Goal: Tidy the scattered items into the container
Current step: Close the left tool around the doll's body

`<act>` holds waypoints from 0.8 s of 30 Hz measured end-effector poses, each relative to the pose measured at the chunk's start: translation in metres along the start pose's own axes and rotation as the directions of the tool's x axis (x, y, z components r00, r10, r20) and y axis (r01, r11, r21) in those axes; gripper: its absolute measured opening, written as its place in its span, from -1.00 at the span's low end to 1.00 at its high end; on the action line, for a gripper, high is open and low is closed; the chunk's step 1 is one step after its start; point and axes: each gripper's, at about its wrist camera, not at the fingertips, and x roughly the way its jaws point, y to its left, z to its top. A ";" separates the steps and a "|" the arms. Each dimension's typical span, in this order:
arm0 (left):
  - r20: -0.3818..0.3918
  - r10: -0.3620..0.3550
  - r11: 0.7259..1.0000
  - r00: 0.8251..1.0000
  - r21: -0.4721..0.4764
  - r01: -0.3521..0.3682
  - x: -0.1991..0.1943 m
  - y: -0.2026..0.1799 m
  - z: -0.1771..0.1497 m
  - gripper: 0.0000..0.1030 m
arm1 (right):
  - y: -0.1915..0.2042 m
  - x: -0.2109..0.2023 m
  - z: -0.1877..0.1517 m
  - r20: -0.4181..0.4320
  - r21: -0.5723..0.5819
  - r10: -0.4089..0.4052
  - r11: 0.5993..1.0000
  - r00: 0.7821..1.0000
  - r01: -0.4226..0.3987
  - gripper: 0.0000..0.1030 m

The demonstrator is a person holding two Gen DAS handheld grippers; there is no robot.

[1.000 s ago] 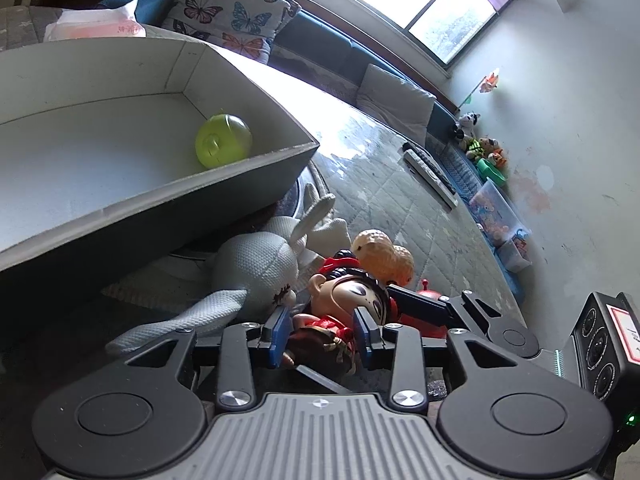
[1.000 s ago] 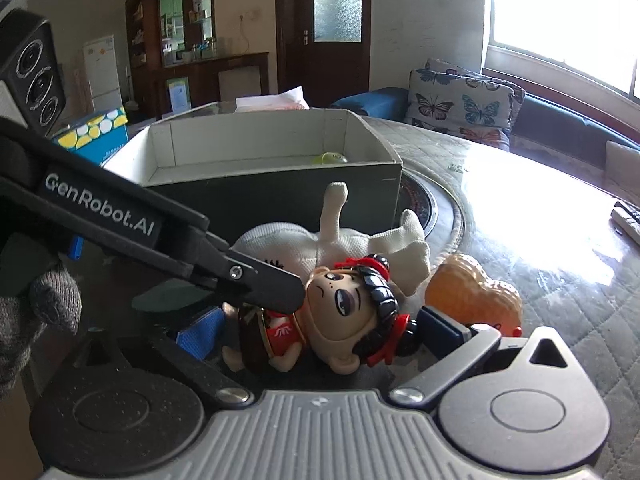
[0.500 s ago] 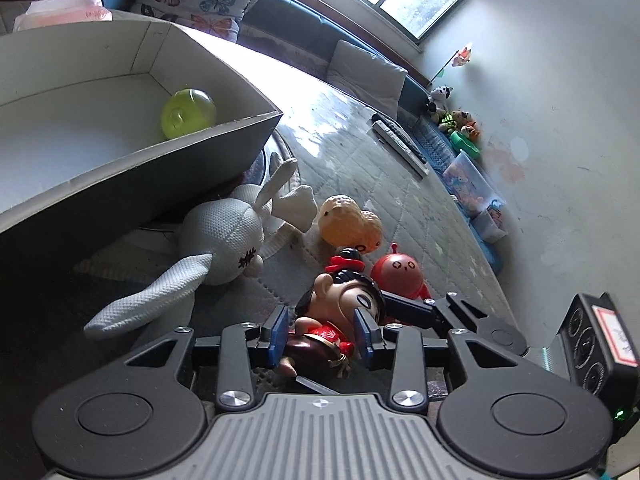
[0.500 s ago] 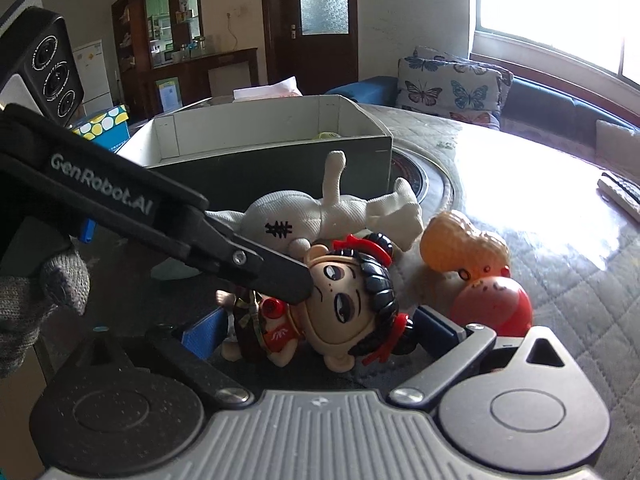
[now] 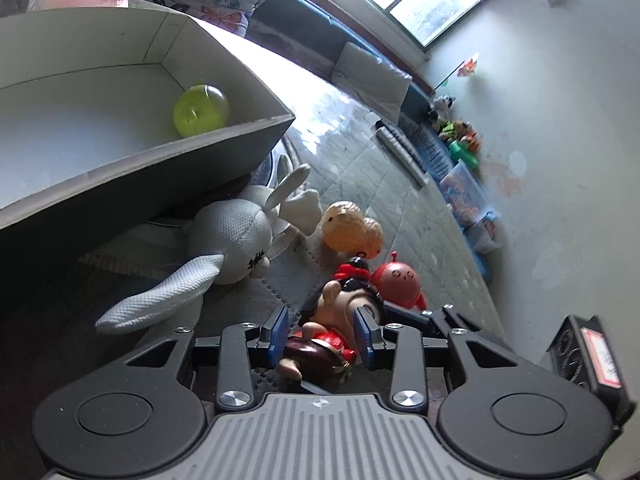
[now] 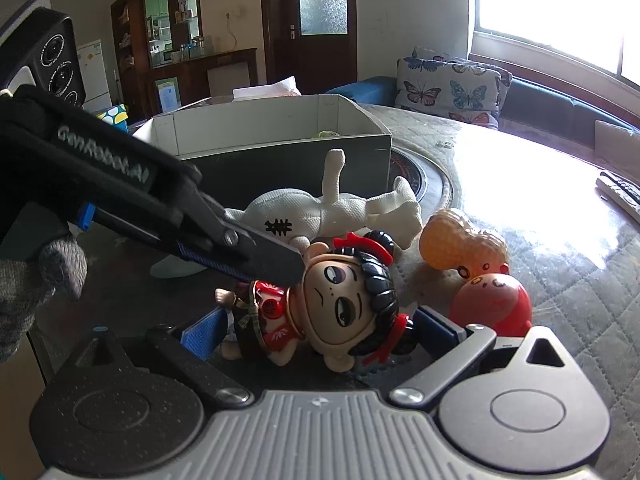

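The left gripper [image 5: 320, 334] is closing its blue pads around the doll's [image 5: 334, 320] body, touching or nearly so. The doll is lying on the quilted surface [image 5: 360, 184], near the box [image 5: 224, 140] holding a green ball [image 5: 201, 110]. The right gripper [image 6: 320, 326] is straddling the doll's head, its jaws standing open. Two grippers on one doll are risking a clash, and the big head could twist it loose.

Bright daylight pours through a wide window [image 6: 560, 12] above a dark blue sofa [image 6: 552, 100] bearing butterfly-print cushions [image 6: 448, 80]; a dark wooden door [image 6: 312, 28] stands behind.
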 end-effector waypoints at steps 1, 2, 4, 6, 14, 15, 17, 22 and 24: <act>0.000 -0.008 1.000 1.000 -0.001 0.008 -0.001 0.000 0.000 -0.26 | 0.001 0.000 0.000 -0.001 -0.001 0.000 1.000 1.000 0.000 0.96; -0.003 -0.012 1.000 1.000 0.000 0.012 -0.002 0.000 0.000 -0.26 | 0.001 0.001 0.000 -0.004 -0.002 0.000 1.000 1.000 0.000 0.96; -0.008 -0.015 1.000 1.000 0.007 0.015 0.000 -0.004 -0.001 -0.25 | 0.001 0.002 0.000 -0.005 -0.002 -0.003 1.000 1.000 0.003 0.96; -0.011 -0.012 1.000 1.000 0.020 0.012 0.002 -0.007 -0.002 -0.25 | 0.002 0.003 -0.001 -0.009 -0.003 -0.008 1.000 1.000 0.008 0.97; -0.043 -0.017 1.000 0.999 0.014 0.018 0.016 -0.005 0.001 -0.20 | 0.002 0.003 -0.003 -0.014 -0.015 -0.019 1.000 1.000 0.019 0.97; -0.047 -0.024 1.000 0.999 0.011 0.024 0.017 -0.005 0.001 -0.20 | 0.001 0.003 -0.003 -0.015 -0.012 -0.020 1.000 1.000 0.020 0.97; -0.055 -0.035 0.999 0.998 -0.001 0.035 0.021 -0.003 0.002 -0.16 | 0.000 0.004 -0.005 -0.023 -0.008 -0.022 1.000 0.999 0.022 0.97; -0.049 -0.057 0.998 0.997 -0.035 0.055 0.023 0.004 0.002 -0.13 | -0.004 0.003 -0.004 -0.006 0.014 -0.017 1.000 1.000 0.018 0.95; -0.049 -0.070 0.997 0.996 -0.048 0.068 0.022 0.007 0.002 -0.14 | -0.004 0.004 -0.005 -0.008 0.012 -0.015 1.000 1.000 0.016 0.93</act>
